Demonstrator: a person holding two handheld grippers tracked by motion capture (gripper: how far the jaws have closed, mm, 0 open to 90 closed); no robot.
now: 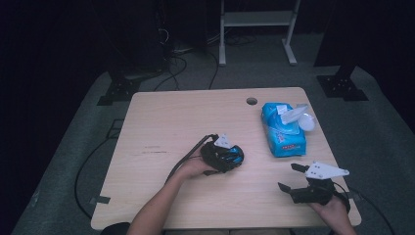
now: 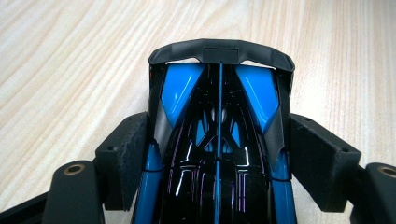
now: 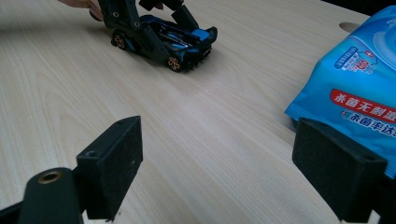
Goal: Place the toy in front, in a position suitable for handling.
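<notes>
While gripping the toy car, left gripper points down.

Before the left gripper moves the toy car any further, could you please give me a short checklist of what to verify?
1. Left gripper shut on the toy car, pads on both flanks: ok.
2. Car centred between the pads: ok.
3. Car's wheels on the table: ok, seen from the right gripper view.
4. Right gripper open, holding nothing, apart from the car: ok.
5. Wipes pack apart from the car: ok.
6. How firmly the pads press: cannot tell.
</notes>
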